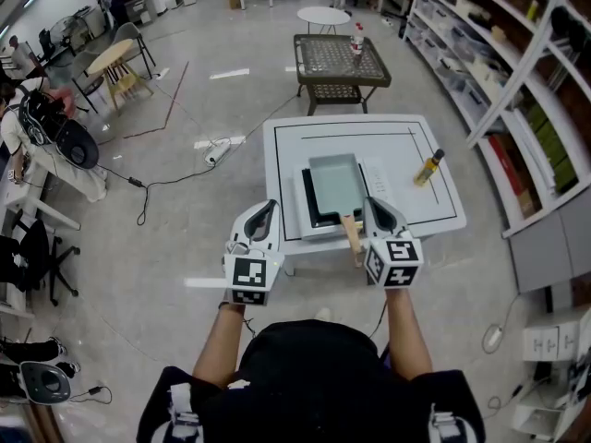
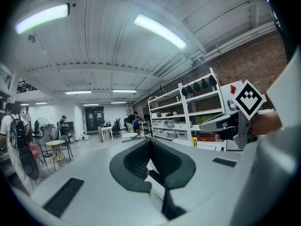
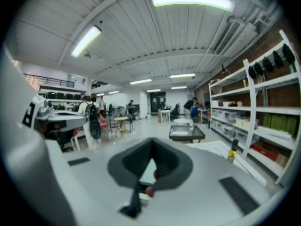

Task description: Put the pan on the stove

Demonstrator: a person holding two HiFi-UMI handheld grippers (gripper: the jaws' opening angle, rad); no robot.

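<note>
A rectangular pan [image 1: 334,185] with a pale grey-green inside sits on the flat stove [image 1: 309,218] on the white table [image 1: 434,212]. Its wooden handle [image 1: 352,235] points toward me over the front edge. My right gripper [image 1: 377,207] hovers just right of that handle with its jaws shut and nothing between them. The left gripper [image 1: 265,209] hangs off the table's front left corner, jaws together and empty. In the right gripper view a strip of the pan [image 3: 147,171] shows past the closed jaws.
A yellow oil bottle [image 1: 428,167] lies on the table's right side. Behind stands a dark low table [image 1: 340,60] with a bottle [image 1: 356,40]. Shelving [image 1: 517,81] runs along the right. Cables [image 1: 175,178] trail over the floor at left.
</note>
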